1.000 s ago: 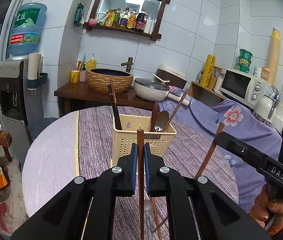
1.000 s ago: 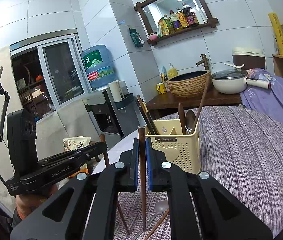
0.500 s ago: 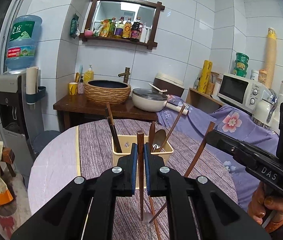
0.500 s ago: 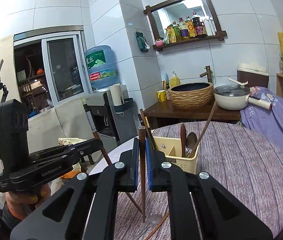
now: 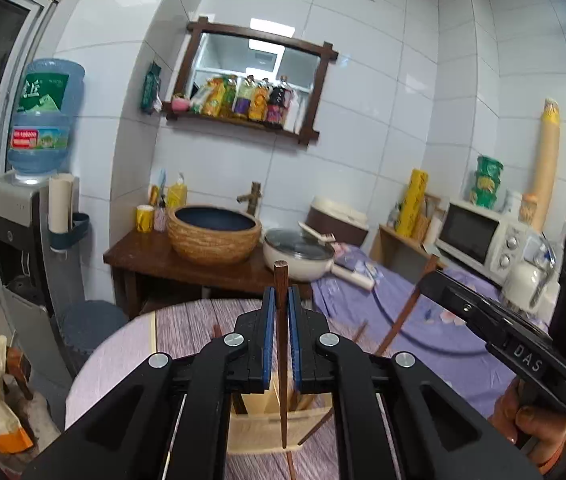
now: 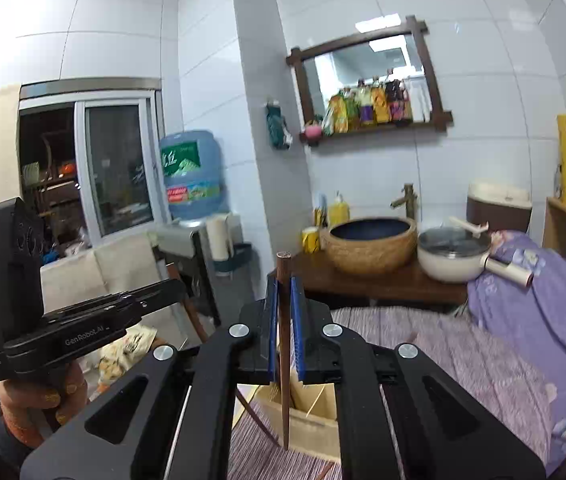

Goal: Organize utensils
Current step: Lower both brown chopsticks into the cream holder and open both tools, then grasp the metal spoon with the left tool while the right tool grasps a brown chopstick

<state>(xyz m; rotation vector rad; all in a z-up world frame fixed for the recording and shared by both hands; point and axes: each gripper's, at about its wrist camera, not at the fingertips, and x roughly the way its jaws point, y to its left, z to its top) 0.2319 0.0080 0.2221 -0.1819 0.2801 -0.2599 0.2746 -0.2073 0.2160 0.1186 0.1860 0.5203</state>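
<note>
Each gripper, left point(image 5: 279, 336) and right point(image 6: 284, 332), clamps one upright chopstick point(image 5: 281, 360) point(image 6: 284, 344) directly above the beige utensil caddy point(image 5: 267, 426), tips pointing down into it

A home kitchen, white-tiled. Beside the woven basin point(image 5: 214, 236) on its dark wooden stand: a lidded pot point(image 5: 298, 254) (white, long handle). Above the basin, a shelf of sauce bottles point(image 5: 243, 100). Left of it, a water dispenser point(image 5: 39, 160); right, a microwave point(image 5: 479, 240).
</note>
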